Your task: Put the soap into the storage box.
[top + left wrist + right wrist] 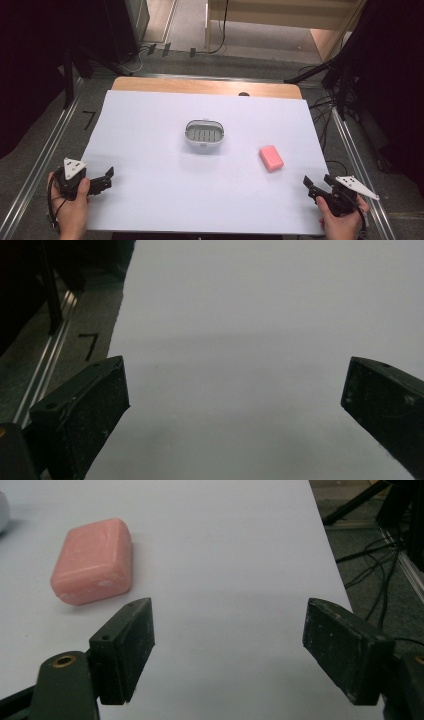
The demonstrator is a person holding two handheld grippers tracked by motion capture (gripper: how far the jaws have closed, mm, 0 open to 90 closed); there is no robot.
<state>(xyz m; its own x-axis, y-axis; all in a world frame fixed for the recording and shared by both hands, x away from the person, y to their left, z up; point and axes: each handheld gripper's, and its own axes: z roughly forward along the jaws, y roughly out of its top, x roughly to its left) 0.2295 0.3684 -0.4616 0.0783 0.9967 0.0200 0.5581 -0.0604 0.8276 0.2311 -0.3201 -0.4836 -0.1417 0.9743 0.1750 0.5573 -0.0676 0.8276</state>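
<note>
jaws open, soap lies free

jaws of the right gripper (227,647) stand apart with nothing between them, near the right bench edge. the pink soap (271,158) lies on the white bench (150,150), just ahead of this gripper, right of the grey soap dish (204,134). the left gripper (102,180) is also open and empty.

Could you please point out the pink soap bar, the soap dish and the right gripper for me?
pink soap bar (271,157), high view, middle of its top face.
soap dish (192,141), high view, front rim.
right gripper (227,650), right gripper view, midway between its fingertips.
</note>
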